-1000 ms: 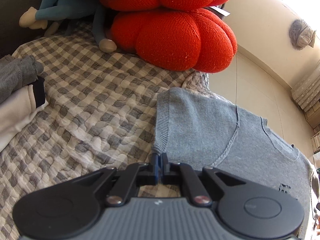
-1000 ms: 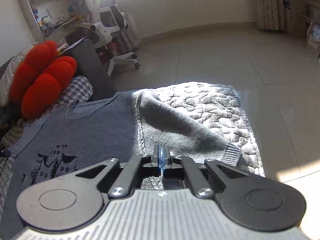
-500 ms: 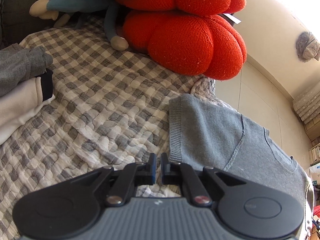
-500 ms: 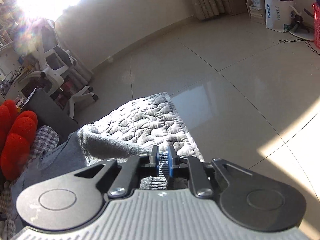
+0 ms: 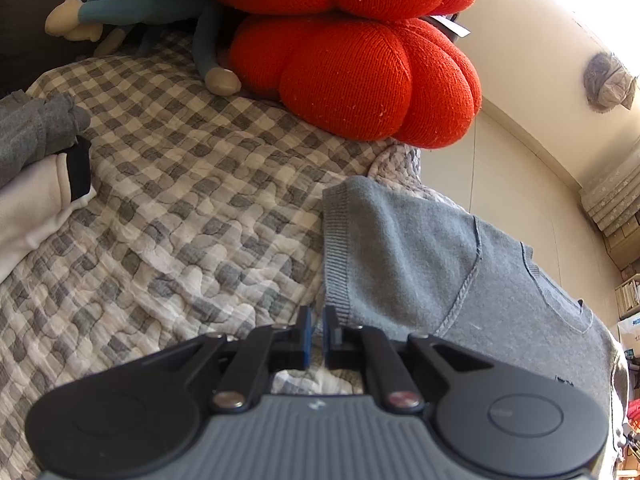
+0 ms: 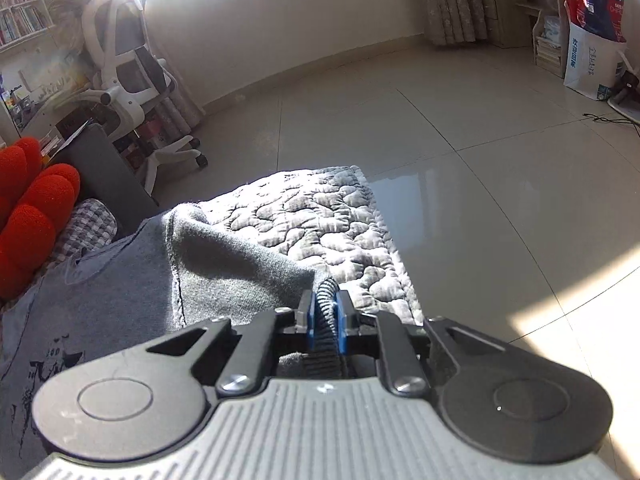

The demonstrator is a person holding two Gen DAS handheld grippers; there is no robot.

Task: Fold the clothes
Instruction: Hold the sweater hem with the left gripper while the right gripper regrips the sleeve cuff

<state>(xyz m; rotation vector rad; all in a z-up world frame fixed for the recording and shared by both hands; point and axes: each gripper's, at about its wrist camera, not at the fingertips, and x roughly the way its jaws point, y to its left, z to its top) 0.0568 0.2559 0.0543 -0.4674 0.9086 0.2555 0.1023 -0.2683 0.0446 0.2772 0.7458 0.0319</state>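
Note:
A grey knit sweater (image 5: 420, 248) lies flat on the checked quilt (image 5: 192, 208). Its ribbed hem runs just right of my left gripper (image 5: 317, 328). That gripper stands slightly open, with only quilt showing in the narrow gap. In the right wrist view the sweater (image 6: 120, 292) shows a dark print at lower left. Its sleeve (image 6: 240, 272) is pulled across toward me. My right gripper (image 6: 324, 320) is shut on the sleeve's ribbed cuff (image 6: 325, 312), which sits between the blue pads.
Two red knit cushions (image 5: 360, 68) and a blue plush toy (image 5: 136, 4) lie at the quilt's far end. Folded grey and white clothes (image 5: 36, 184) sit at the left. A quilted grey mat (image 6: 320, 224), tiled floor (image 6: 480, 160) and a white office chair (image 6: 128, 68) lie beyond the sleeve.
My left gripper has opened a little and let go of the sweater's hem corner. The right gripper has lifted and turned with the cuff, drawing the sleeve over the sweater's body.

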